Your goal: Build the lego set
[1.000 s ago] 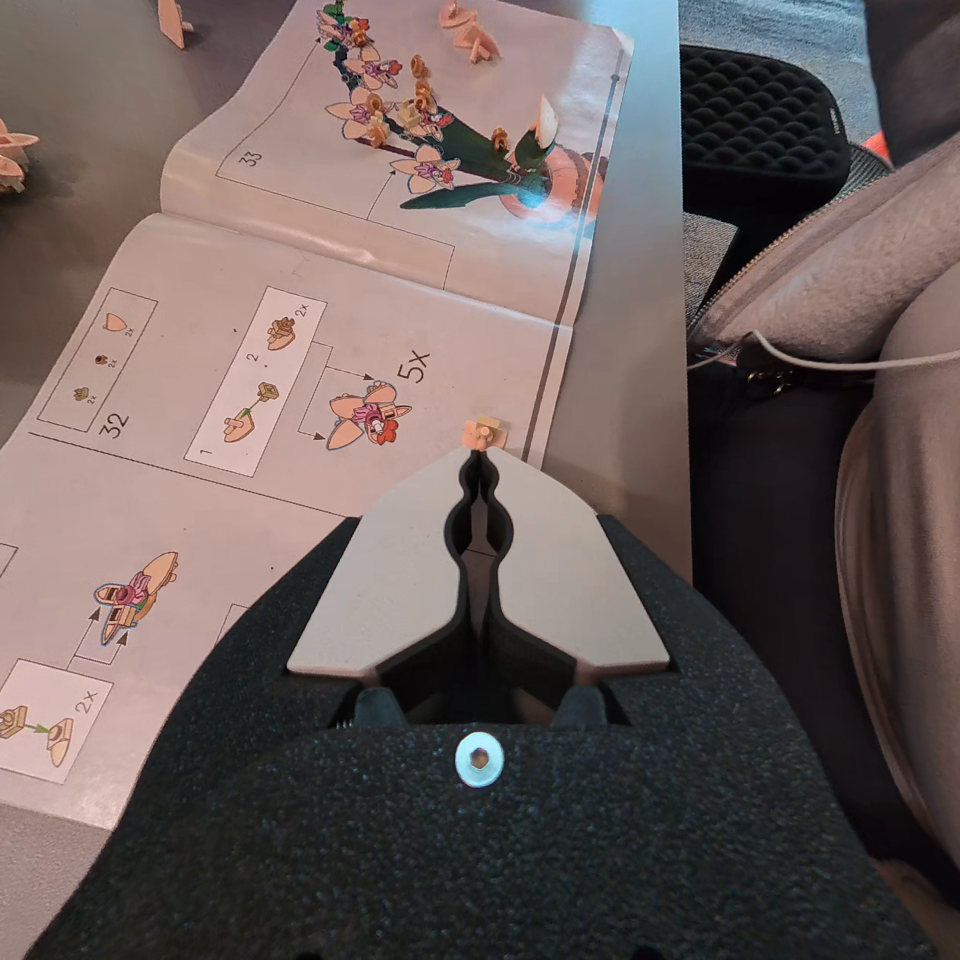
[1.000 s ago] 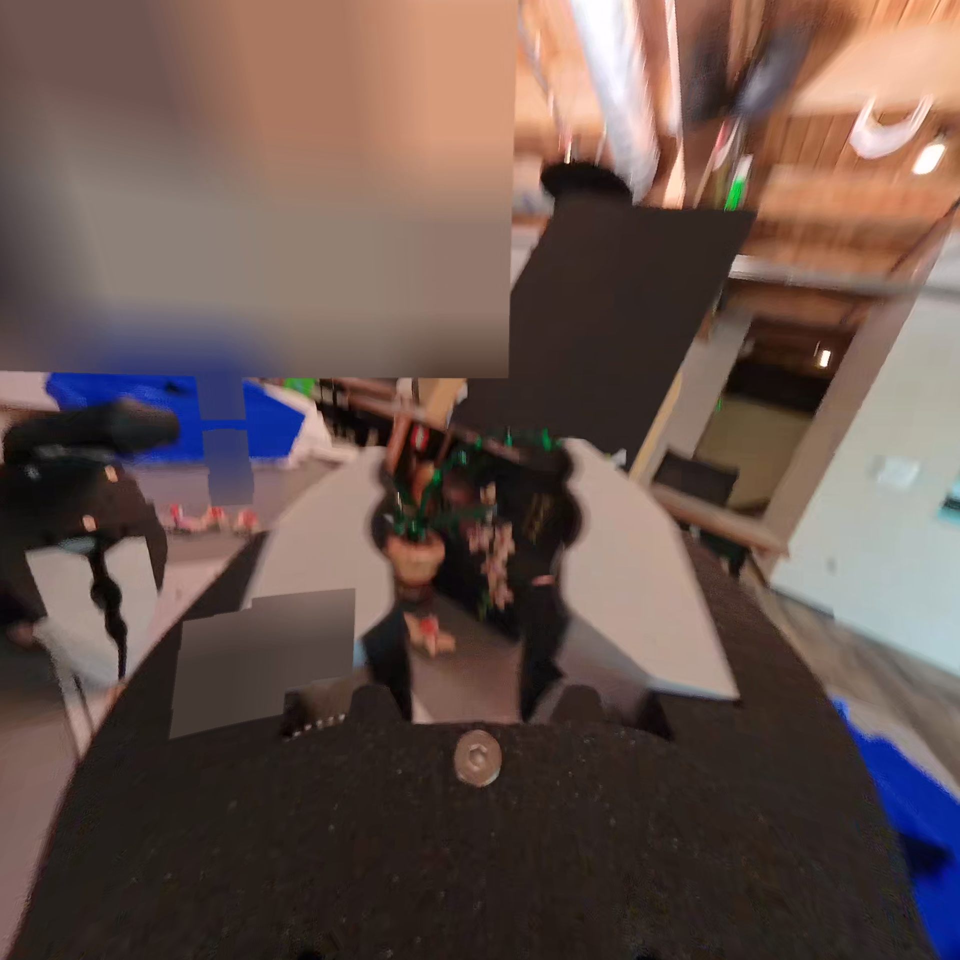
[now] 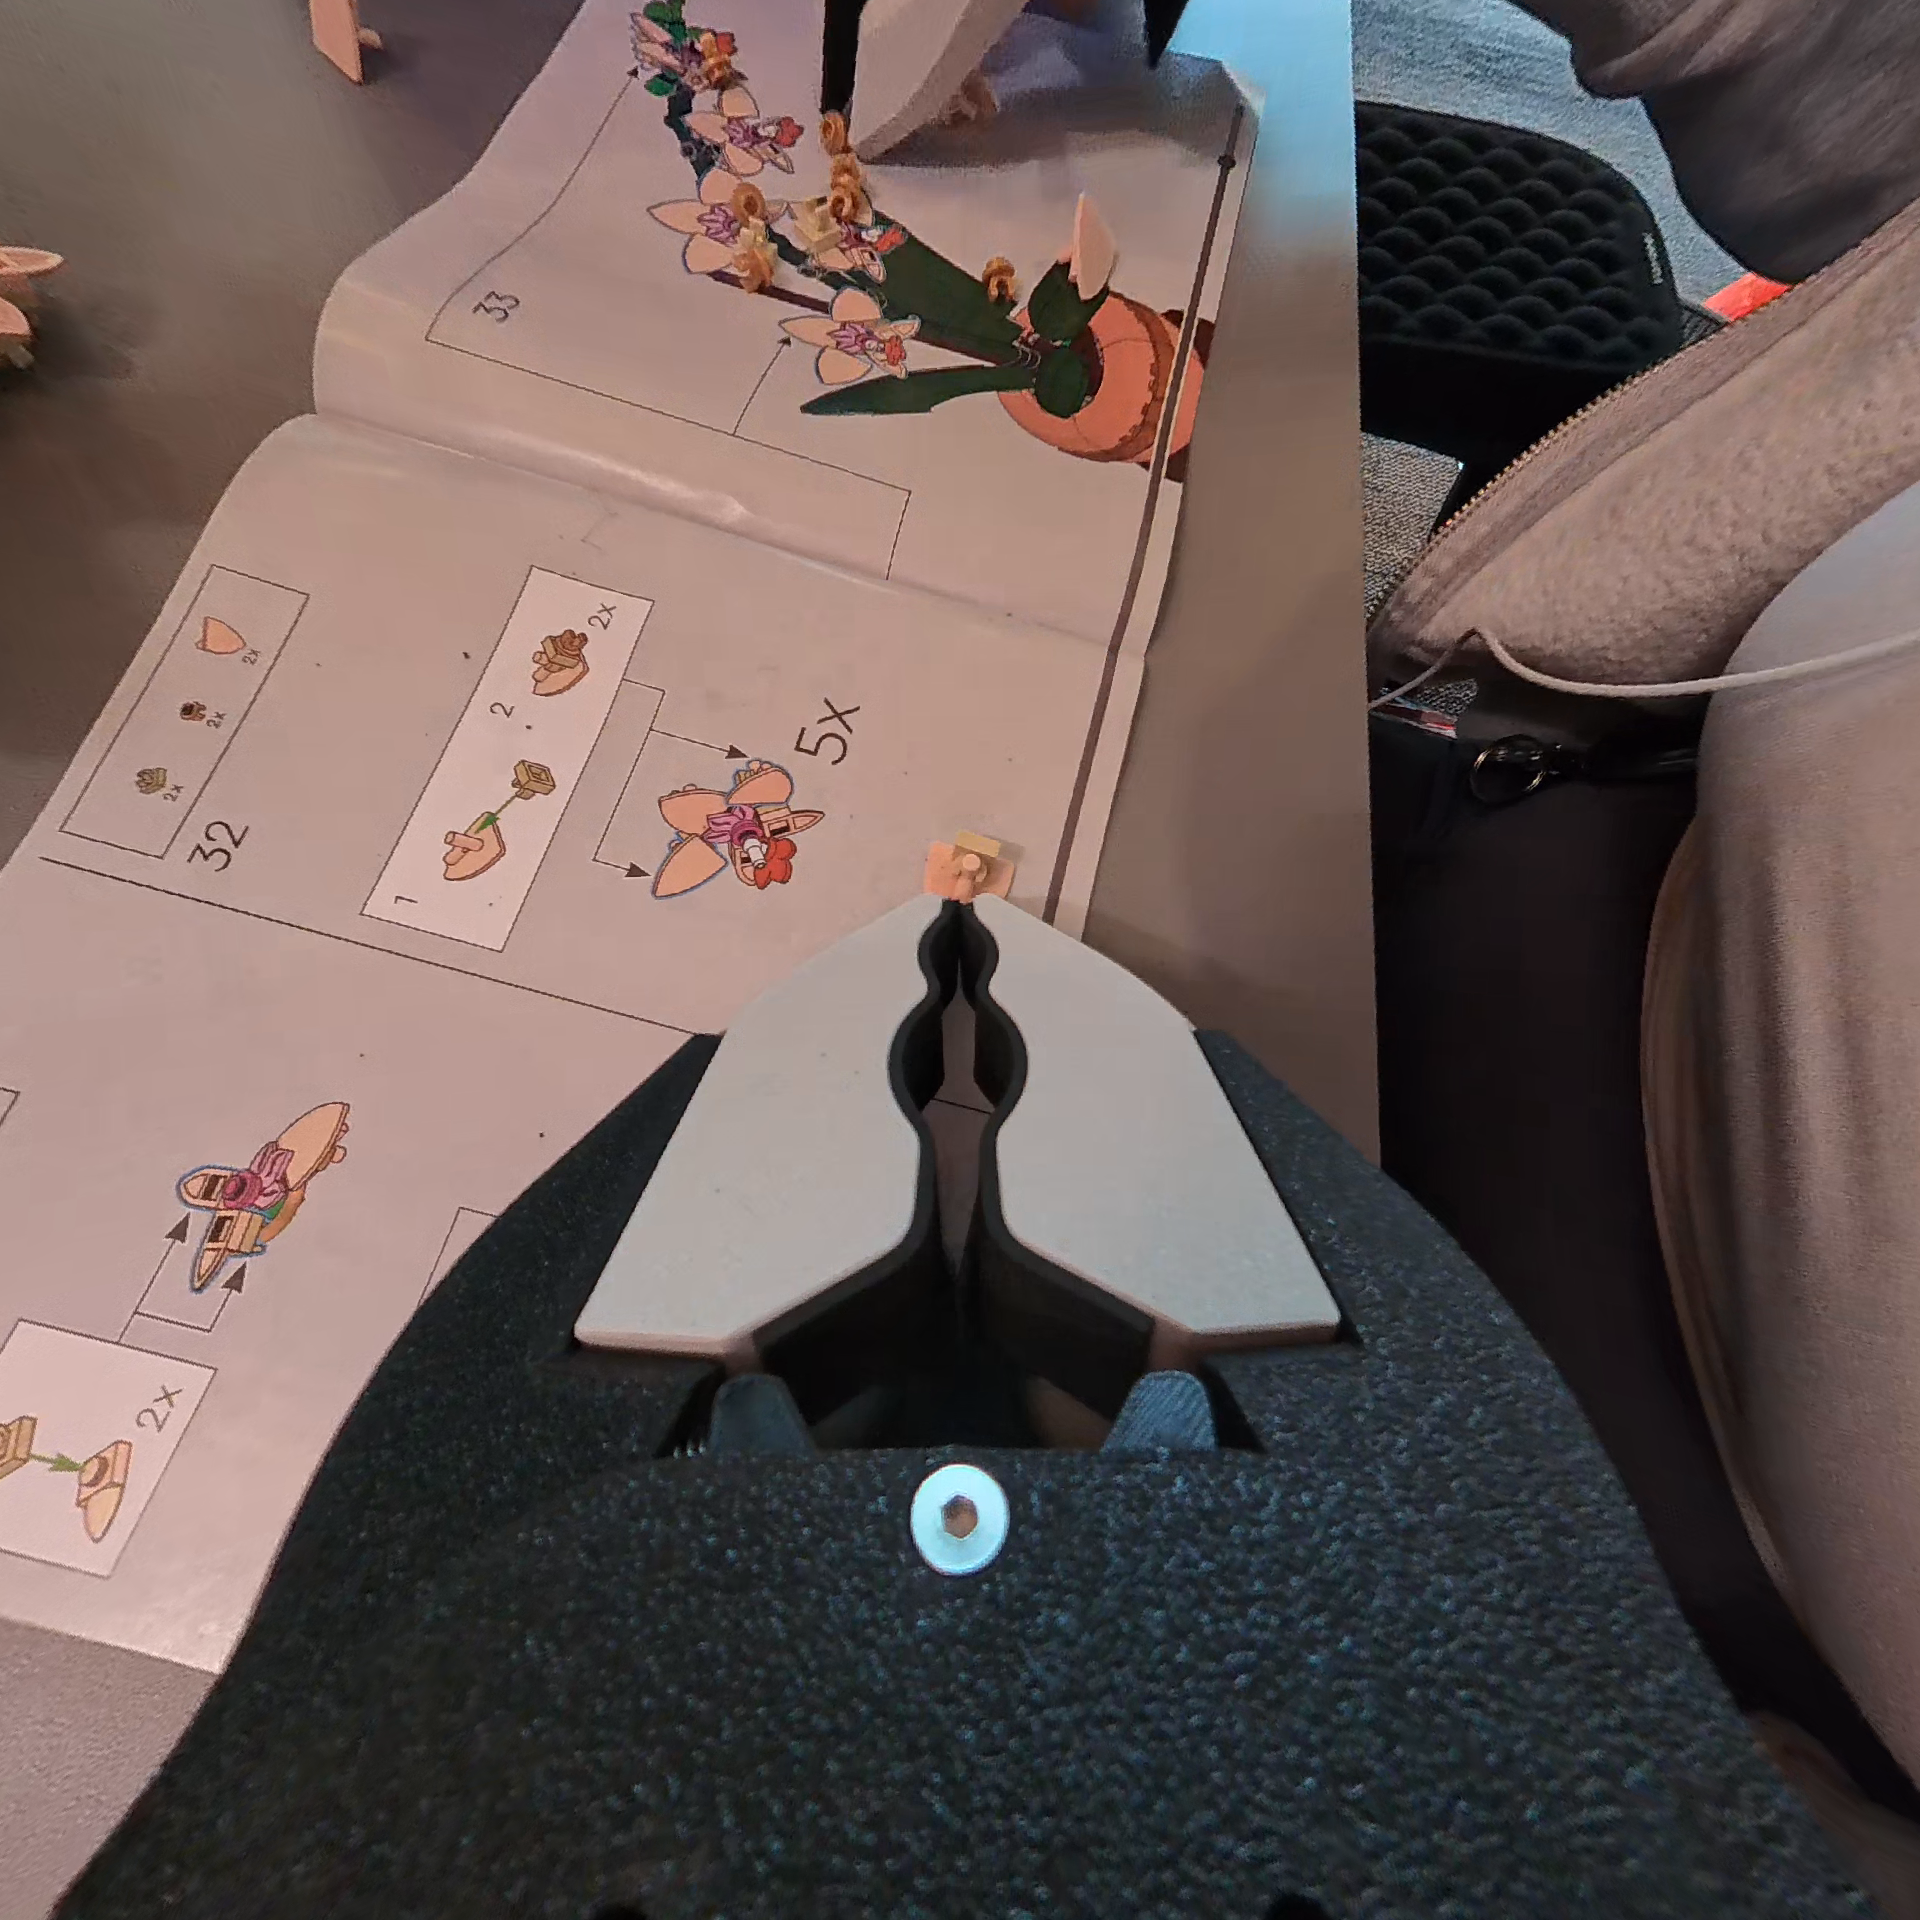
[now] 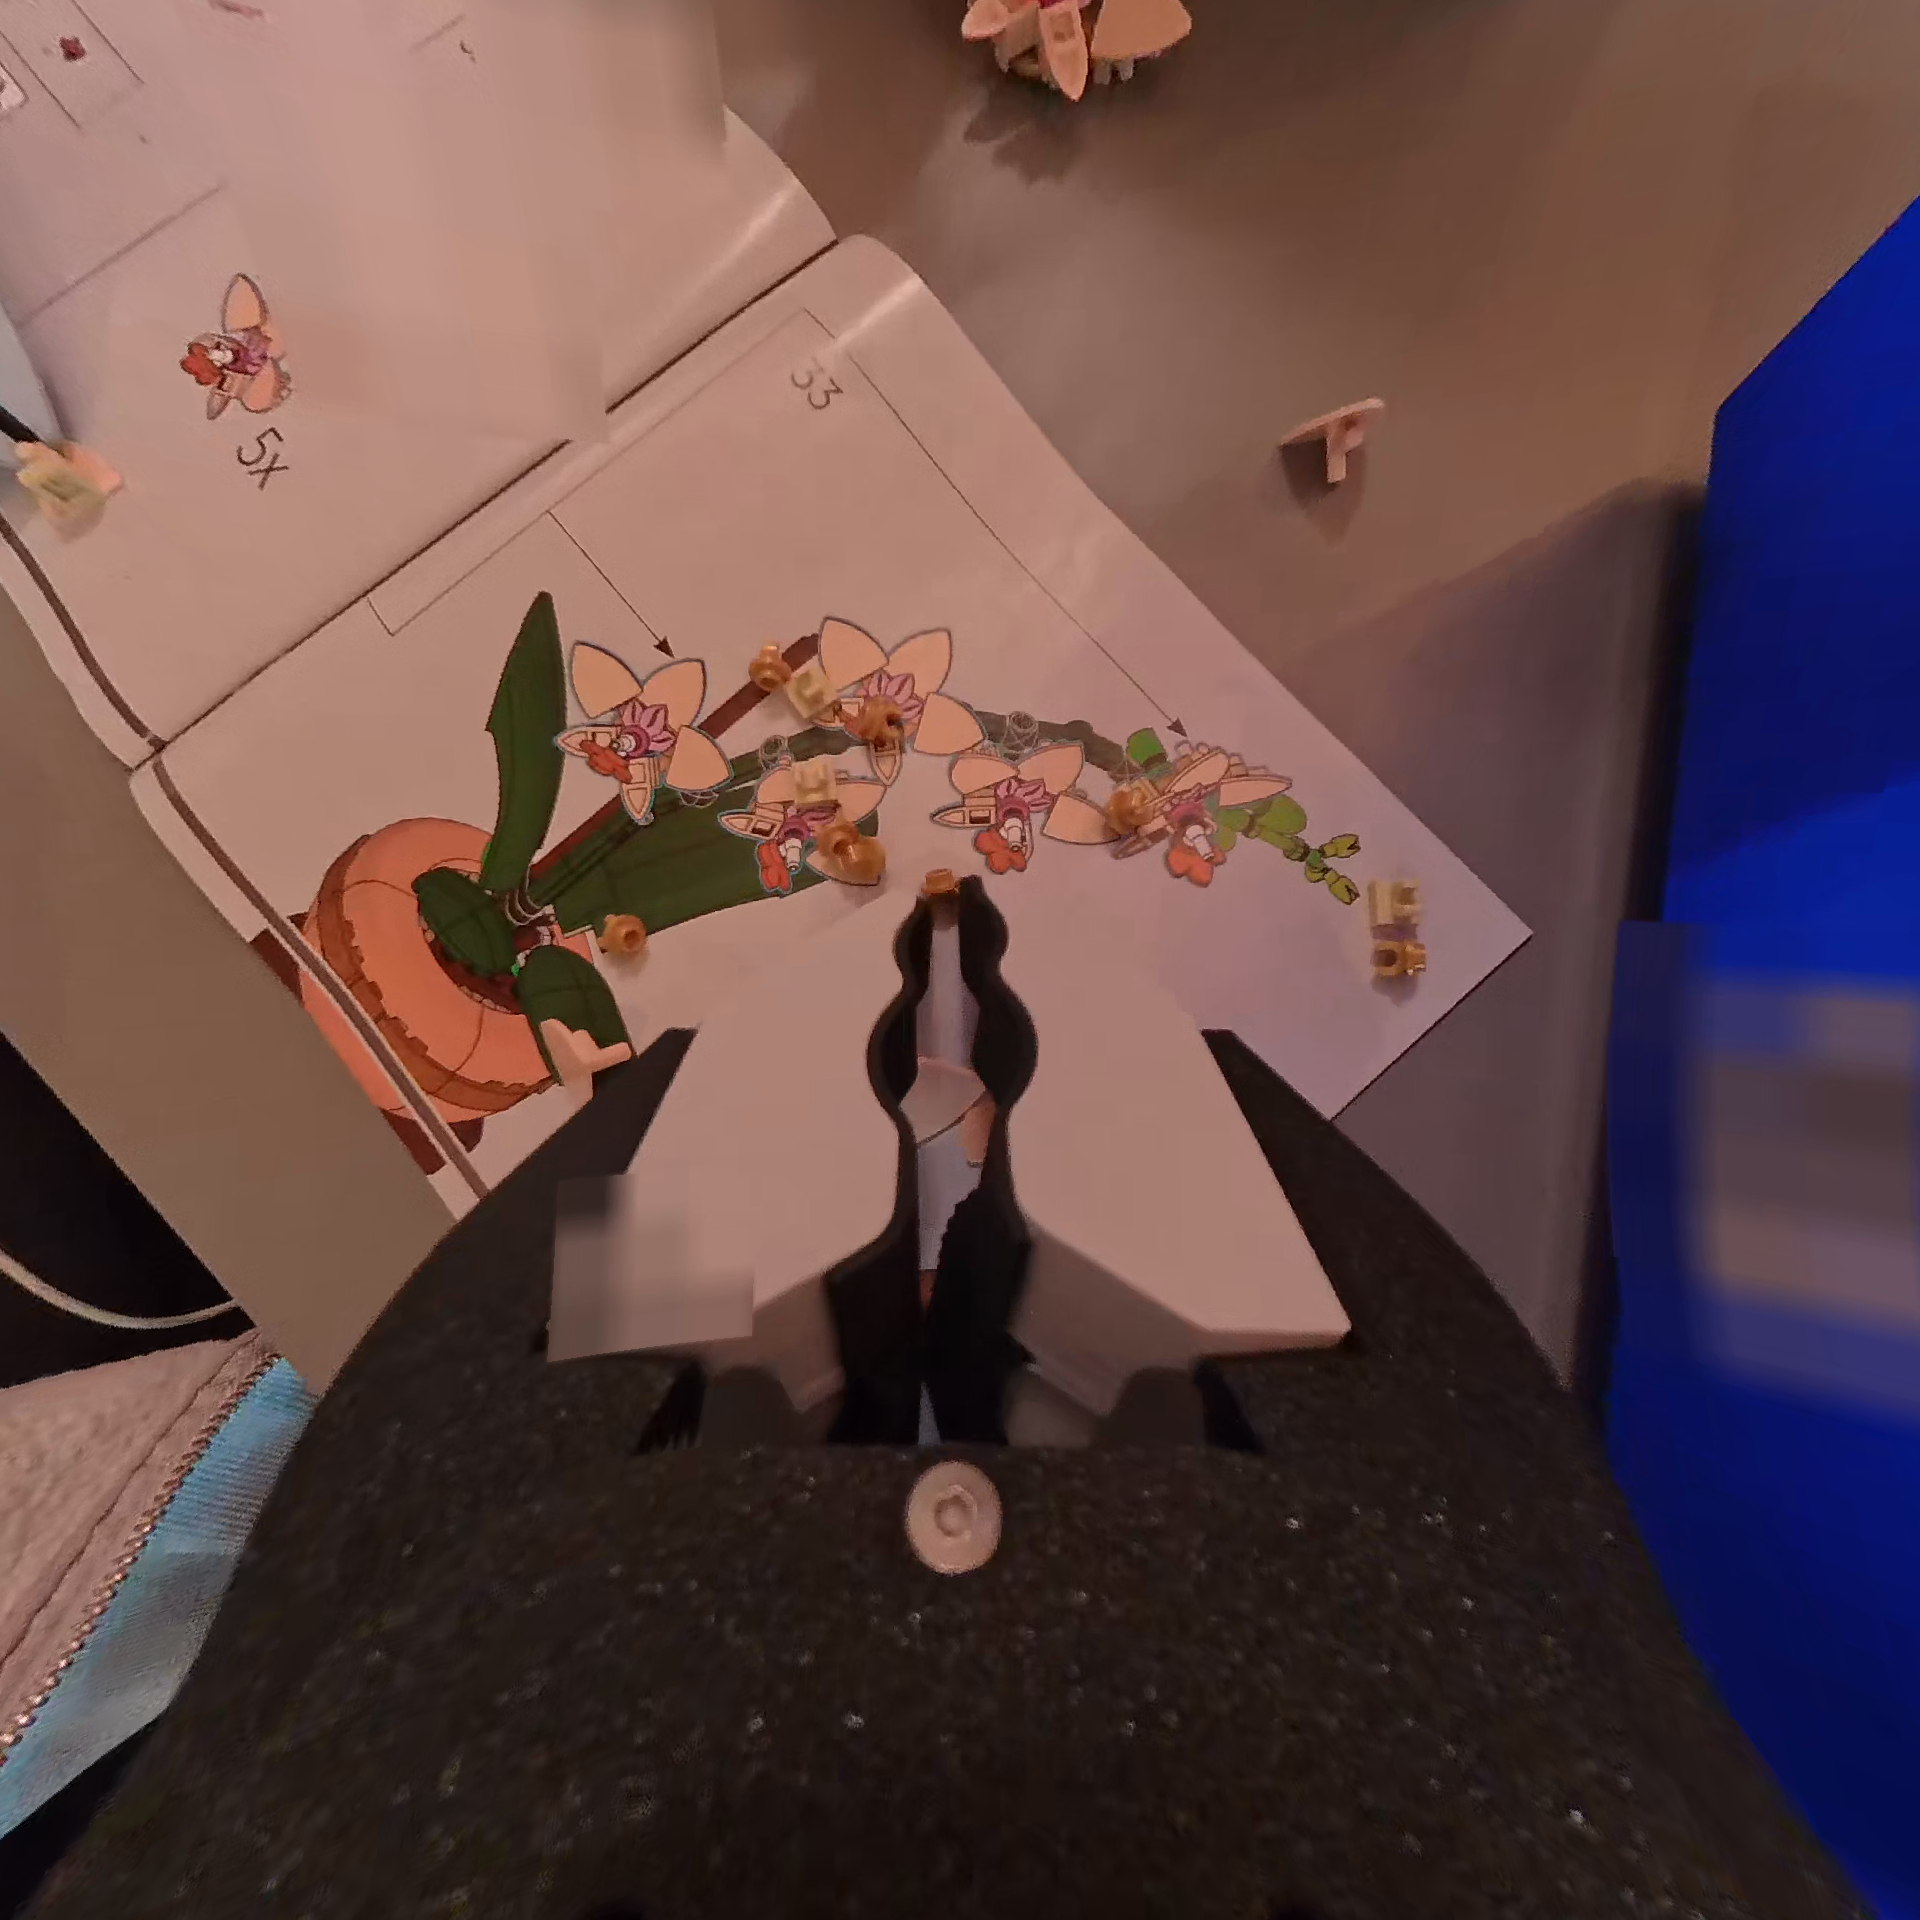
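On my far left, a pale petal assembly (image 3: 16, 296) is sitting on the grey table (image 3: 156, 260), beside the open instruction booklet (image 3: 436, 1039) that is lying across the table toward its near edge. I am keeping my left gripper (image 3: 958, 906) clenched on a small peach-and-cream piece (image 3: 968, 864), pinching it right at the fingertips above the booklet's near margin. Farther along the booklet, loose gold studs (image 3: 844, 197) and cream clips (image 3: 821, 223) are lying scattered on the printed flower picture. My right gripper (image 4: 951, 896) is reaching down over that same page; its jaws are nearly together and a tiny gold stud (image 4: 940, 882) is sitting at the tips, but I cannot tell whether it is actually gripped. More gold studs (image 4: 852, 847) are lying just beside those tips. Off to the right, a single tan piece (image 4: 1335, 436) is standing on the bare table, and a blue box (image 4: 1808, 727) is filling the right edge.
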Demonstrator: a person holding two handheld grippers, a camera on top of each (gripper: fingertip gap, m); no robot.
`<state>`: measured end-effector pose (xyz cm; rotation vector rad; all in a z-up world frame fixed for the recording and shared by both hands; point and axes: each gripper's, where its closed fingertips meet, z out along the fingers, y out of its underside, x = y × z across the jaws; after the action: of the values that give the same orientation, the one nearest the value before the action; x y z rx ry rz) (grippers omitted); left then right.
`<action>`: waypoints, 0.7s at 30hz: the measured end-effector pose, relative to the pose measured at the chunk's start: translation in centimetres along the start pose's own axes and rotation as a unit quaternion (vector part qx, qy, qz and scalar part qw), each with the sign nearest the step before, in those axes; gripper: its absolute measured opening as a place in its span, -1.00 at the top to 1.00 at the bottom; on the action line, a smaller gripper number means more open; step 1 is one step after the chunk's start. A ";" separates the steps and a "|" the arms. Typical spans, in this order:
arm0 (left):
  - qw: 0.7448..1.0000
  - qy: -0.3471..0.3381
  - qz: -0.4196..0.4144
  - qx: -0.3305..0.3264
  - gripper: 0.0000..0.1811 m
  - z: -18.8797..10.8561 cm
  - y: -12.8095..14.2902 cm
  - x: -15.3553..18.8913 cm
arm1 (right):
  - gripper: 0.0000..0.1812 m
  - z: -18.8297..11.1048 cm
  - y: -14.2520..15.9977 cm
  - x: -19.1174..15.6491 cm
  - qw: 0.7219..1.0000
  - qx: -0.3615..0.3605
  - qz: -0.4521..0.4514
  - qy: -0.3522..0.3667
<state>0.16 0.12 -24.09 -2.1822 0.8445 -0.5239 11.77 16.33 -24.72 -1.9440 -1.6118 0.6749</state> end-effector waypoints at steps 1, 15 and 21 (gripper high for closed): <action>1.000 0.000 0.000 0.000 1.00 0.0 0.0 0.0 | 0.95 0.0 0.0 0.0 1.000 0.003 -0.001 -0.001; 1.000 0.003 -0.005 0.000 1.00 0.0 0.0 0.0 | 0.99 -0.7 -6.0 -10.4 0.977 0.091 -0.186 -0.046; 1.000 0.001 -0.011 0.002 0.98 0.0 0.0 0.1 | 0.96 0.6 -5.1 -10.3 0.979 0.063 -0.187 -0.045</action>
<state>0.24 0.04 -24.05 -2.1908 0.8206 -0.5394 5.97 7.04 -21.19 -1.4827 -1.8733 0.6964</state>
